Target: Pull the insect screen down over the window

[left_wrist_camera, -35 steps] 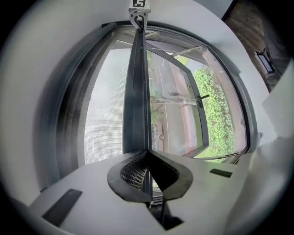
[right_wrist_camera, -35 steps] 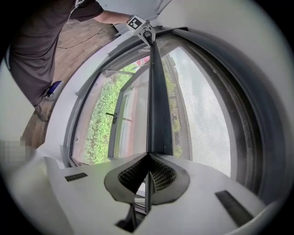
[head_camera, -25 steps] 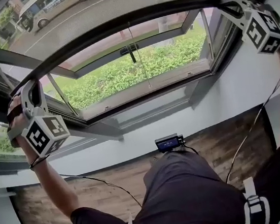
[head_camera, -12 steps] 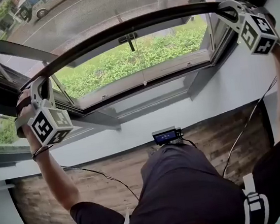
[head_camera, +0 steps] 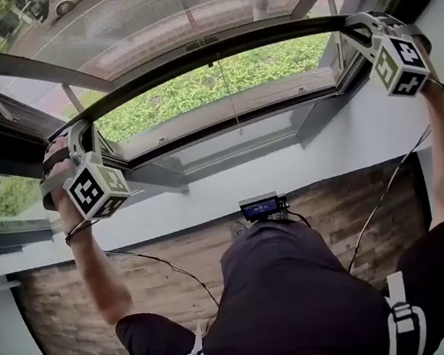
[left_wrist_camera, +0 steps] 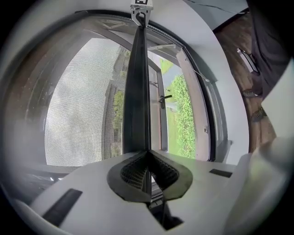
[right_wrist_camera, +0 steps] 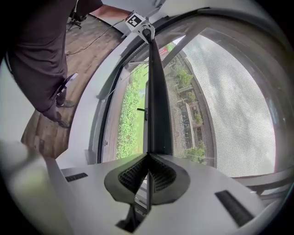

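Observation:
The insect screen's dark bottom bar (head_camera: 213, 48) arches across the window in the head view, with grey mesh (head_camera: 143, 12) stretched above it. My left gripper (head_camera: 77, 139) is shut on the bar's left end and my right gripper (head_camera: 352, 27) on its right end. In the left gripper view the bar (left_wrist_camera: 138, 92) runs from my left gripper (left_wrist_camera: 148, 153) straight away to the other gripper's marker cube (left_wrist_camera: 141, 3), mesh (left_wrist_camera: 82, 105) on its left. The right gripper view shows my right gripper (right_wrist_camera: 148, 156) clamped on the bar (right_wrist_camera: 156, 92), mesh (right_wrist_camera: 229, 105) to its right.
Below the bar the window stands uncovered onto a green hedge (head_camera: 218, 84), with a sash handle (left_wrist_camera: 164, 97) in the gap. A white wall (head_camera: 286, 172) runs under the frame. A small lit device (head_camera: 262, 206), cables and the wooden floor (head_camera: 78, 313) lie below my torso.
Both grippers have come down with the bar held between them. More mesh shows above the bar and the uncovered strip of window below it has narrowed.

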Demonstrator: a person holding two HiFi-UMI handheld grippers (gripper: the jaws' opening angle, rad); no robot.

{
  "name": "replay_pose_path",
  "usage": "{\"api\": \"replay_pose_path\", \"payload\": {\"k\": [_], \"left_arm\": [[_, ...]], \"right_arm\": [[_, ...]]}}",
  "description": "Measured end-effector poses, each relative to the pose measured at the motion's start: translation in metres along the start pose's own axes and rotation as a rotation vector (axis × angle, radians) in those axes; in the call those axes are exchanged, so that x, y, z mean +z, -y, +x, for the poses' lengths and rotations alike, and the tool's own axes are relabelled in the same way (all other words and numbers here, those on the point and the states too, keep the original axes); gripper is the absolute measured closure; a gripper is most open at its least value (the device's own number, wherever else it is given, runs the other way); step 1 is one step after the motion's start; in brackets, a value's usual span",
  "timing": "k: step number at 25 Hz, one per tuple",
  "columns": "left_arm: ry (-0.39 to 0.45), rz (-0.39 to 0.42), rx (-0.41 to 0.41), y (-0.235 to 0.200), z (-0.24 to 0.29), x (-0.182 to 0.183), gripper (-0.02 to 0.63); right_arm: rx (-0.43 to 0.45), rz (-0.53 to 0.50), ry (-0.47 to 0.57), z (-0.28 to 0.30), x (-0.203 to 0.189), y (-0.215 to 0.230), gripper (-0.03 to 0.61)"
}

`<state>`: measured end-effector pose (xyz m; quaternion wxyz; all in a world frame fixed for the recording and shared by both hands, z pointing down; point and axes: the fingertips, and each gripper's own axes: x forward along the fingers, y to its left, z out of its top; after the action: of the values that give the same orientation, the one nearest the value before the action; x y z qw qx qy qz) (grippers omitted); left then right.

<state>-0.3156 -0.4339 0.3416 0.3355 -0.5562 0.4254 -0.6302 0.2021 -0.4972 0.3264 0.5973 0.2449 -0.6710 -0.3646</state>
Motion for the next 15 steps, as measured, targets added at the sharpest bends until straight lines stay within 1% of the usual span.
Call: {"api": "replay_pose_path", "payload": {"k": [6,8,12,15], "left_arm": [[-0.006,-0.003,-0.029,0.020,0.009,0.002,0.600],[-0.017,0.004,-0.056,0.033,0.013,0.002,0.600],[-0.019,0.012,-0.120,0.072,0.030,0.003,0.600],[-0.037,0.030,-0.122,0.084,0.038,0.003,0.600]], "right_arm": [[0.000,0.009,-0.010,0.013,-0.002,-0.016,0.565],[0.011,0.007,-0.018,0.020,-0.003,-0.026,0.565],[0.067,0.002,-0.043,0.044,-0.005,-0.059,0.565],[0.066,0.007,-0.053,0.054,-0.004,-0.072,0.565]]}}
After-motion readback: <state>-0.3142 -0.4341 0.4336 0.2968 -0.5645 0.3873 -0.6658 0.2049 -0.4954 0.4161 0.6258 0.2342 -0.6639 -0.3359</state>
